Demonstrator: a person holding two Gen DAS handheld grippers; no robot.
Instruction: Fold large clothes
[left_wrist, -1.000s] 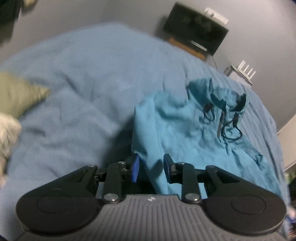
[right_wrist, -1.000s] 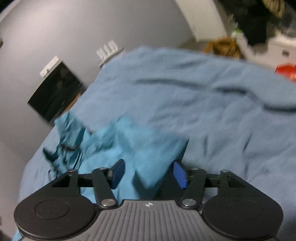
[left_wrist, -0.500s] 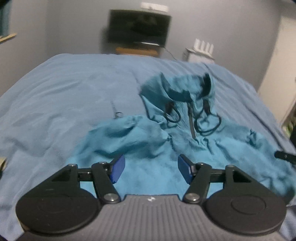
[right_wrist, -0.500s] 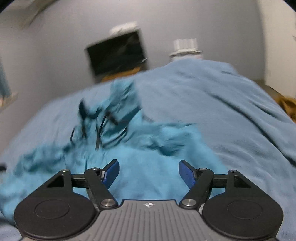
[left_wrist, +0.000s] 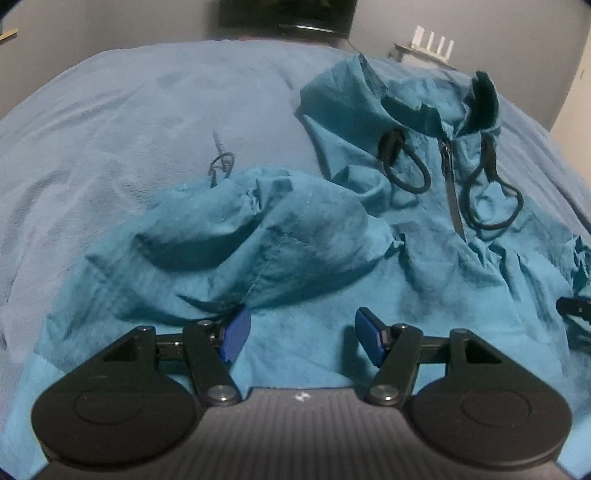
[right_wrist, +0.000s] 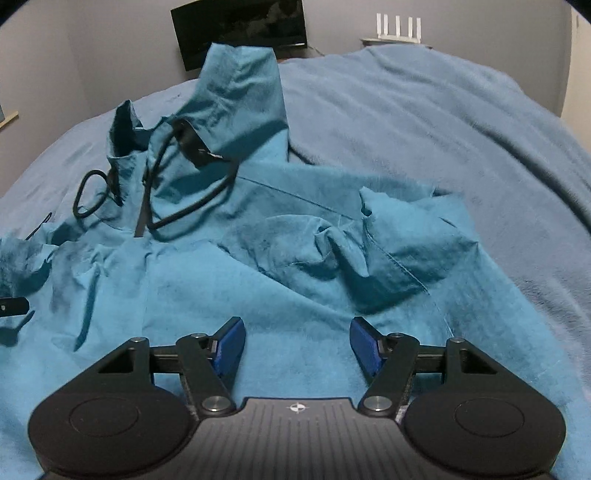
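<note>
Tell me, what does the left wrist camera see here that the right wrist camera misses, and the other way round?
Only the left view shows the small dark cord loop lying on the blanket beside the jacket. Only the right view shows the sleeve bunched on the jacket's right side. Both share the teal jacket, its zipper, black drawcords, the blue blanket, the dark screen and open grippers; the right one's jaws are closing.
</note>
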